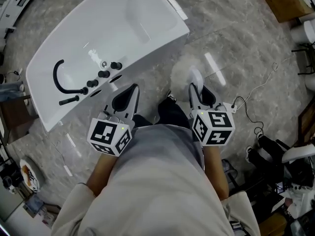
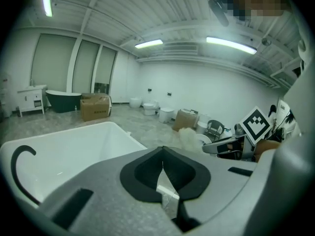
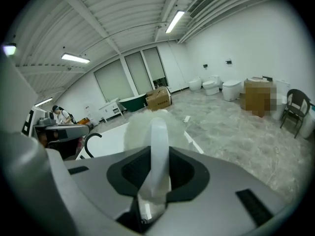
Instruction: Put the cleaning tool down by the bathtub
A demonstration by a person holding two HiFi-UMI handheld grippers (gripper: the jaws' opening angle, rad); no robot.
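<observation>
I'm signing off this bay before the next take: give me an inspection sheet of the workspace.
Surface: grey marble floor.
Job's things: white bathtub with black tap fittings; fluffy cleaning tool held off the floor.
Clutter: cardboard box top right, dark gear lower right.
Grippers: left gripper shut, empty; right gripper shut on the cleaning tool's handle.
Cables: white cable loose on floor, right side.
Surroundings: toilets and storage carton by the far wall.

bathtub [image 1: 113, 23]: glossy smooth | cleaning tool [image 1: 188, 74]: fluffy head | floor [image 1: 231, 38]: polished stone
</observation>
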